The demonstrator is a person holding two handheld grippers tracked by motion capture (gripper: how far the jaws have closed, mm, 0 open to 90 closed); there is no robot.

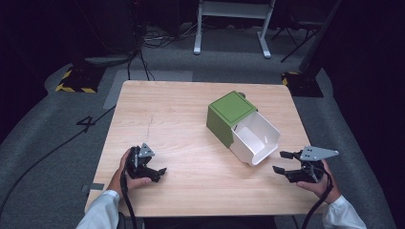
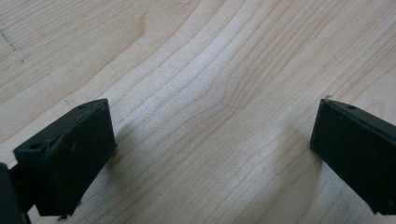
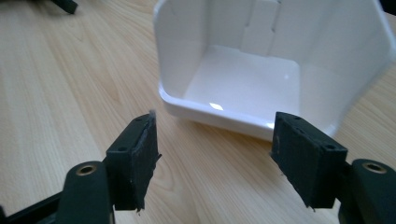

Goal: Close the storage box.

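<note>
A green box (image 1: pixel 228 110) lies right of the table's middle, with its white drawer (image 1: pixel 255 138) pulled out toward the near right corner. The drawer (image 3: pixel 243 79) is empty inside. My right gripper (image 1: pixel 279 161) is held just off the drawer's open end, near the right edge of the table. In the right gripper view its jaws stand apart on either side of the drawer's front rim without touching it, so the right gripper (image 3: pixel 217 128) is open. My left gripper (image 1: pixel 160 172) rests low at the near left, and the left gripper (image 2: pixel 210 116) is open over bare wood.
The wooden table (image 1: pixel 181 124) has bare surface across its left and far parts. Beyond it on the grey floor are cables (image 1: pixel 138 57), yellow-and-black striped stand bases (image 1: pixel 76 83) and the legs of a white frame (image 1: pixel 198 28). A small round thing (image 1: pixel 242 95) peeks from behind the box.
</note>
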